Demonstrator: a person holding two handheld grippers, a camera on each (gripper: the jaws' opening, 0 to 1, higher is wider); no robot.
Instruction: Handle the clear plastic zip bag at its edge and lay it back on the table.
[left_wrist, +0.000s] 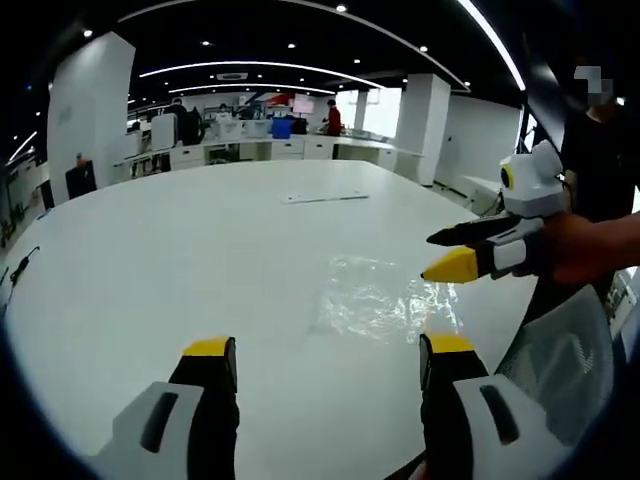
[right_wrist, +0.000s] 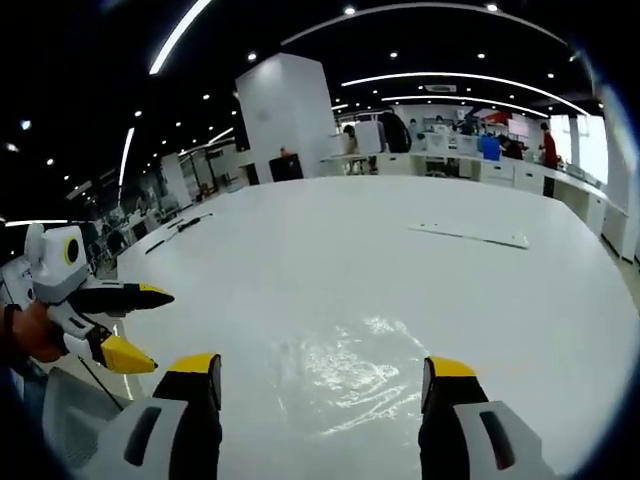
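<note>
The clear plastic zip bag (left_wrist: 375, 297) lies flat and crinkled on the white table (left_wrist: 200, 230), just beyond my left gripper (left_wrist: 330, 350), whose yellow-tipped jaws stand wide apart with nothing between them. My right gripper (left_wrist: 440, 252) comes in from the right above the bag's right edge, jaws parted, held by a hand. In the right gripper view the bag (right_wrist: 340, 375) shines on the table (right_wrist: 330, 250) right ahead of my open right gripper (right_wrist: 322, 370). The left gripper (right_wrist: 140, 325) shows at the left of that view, also open.
A long thin flat strip (left_wrist: 325, 197) lies farther out on the table, seen too as the strip (right_wrist: 470, 236). A dark cable (right_wrist: 178, 228) lies near the table's far left edge. A mesh chair back (left_wrist: 565, 365) stands by the table's near right side. Desks and people fill the background.
</note>
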